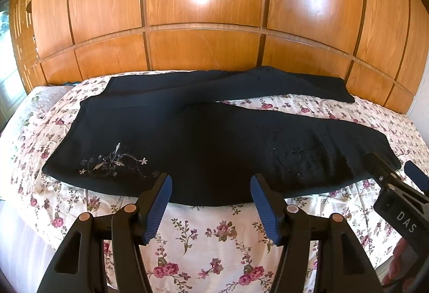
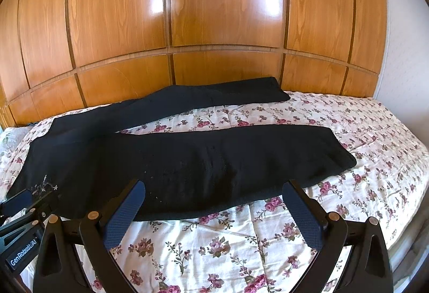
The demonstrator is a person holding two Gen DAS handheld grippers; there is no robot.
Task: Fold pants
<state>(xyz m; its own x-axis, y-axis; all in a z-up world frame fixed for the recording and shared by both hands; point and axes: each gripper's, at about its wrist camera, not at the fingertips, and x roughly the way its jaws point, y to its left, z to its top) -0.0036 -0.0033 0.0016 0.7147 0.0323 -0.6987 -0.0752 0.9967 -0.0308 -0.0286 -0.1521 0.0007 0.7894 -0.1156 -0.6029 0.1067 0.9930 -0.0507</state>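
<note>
Blue-padded fingers (image 1: 158, 208) of the left gripper (image 1: 210, 185) stand spread apart with nothing between them, tips at the near hem of the black pants (image 1: 214, 148). The right gripper (image 2: 213, 192) is likewise spread wide and empty, its tips at the same near hem, further toward the leg ends.

The pants lie flat on the floral bedspread (image 1: 209, 236), waist at the left, both legs running right and diverging in a V. A strip of bedspread shows between the legs. The far leg (image 2: 241, 91) lies close along the wooden headboard wall (image 2: 214, 11). The near leg end (image 2: 340, 156) stops short of the bed's right edge, leaving open bedspread beyond it and in front of the near hem.

Only the left wrist view shows the whole embroidered flower motif (image 1: 112, 161) near the waist. It also shows the right gripper (image 1: 396, 172) at the near leg's end. The right wrist view shows the full bare bedspread (image 2: 375, 132) to the right of the pants.
</note>
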